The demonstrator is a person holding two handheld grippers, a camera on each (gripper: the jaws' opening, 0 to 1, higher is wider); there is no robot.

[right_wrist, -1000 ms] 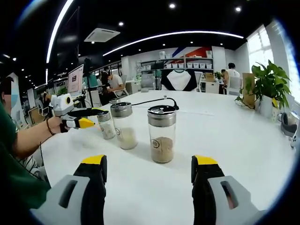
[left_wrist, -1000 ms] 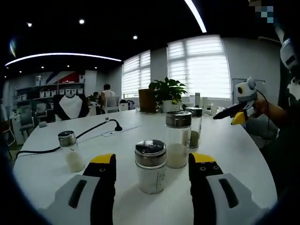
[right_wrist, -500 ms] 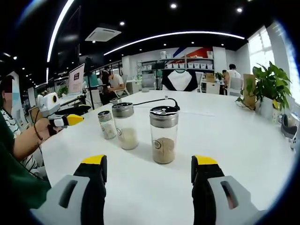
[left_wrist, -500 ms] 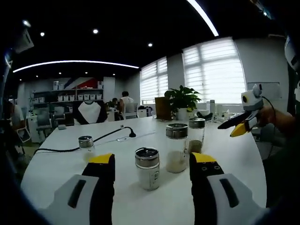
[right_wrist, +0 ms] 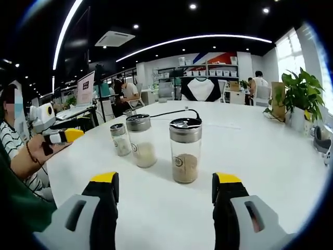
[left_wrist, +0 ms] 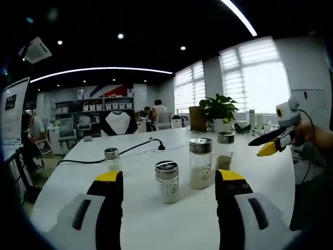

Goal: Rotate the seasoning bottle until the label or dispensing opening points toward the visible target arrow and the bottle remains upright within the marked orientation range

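Several steel-capped glass seasoning bottles stand upright on a white round table. In the left gripper view, a short labelled bottle stands nearest, ahead between my jaws. A tall bottle of white grains and one of brown powder stand to its right, and a small bottle to its left. My left gripper is open and well short of them. In the right gripper view, the brown-powder bottle stands ahead of my open right gripper, with the white-grain bottle and the short bottle beyond.
A black cable runs across the far side of the table. A potted plant stands at the table's far edge. The right gripper hovers at the right in a hand, and the left gripper at the left. People sit at desks behind.
My left gripper has drawn back from the bottles, which look smaller and farther now. In the right gripper view it has slid left, away from the bottles. The right gripper has hardly moved.
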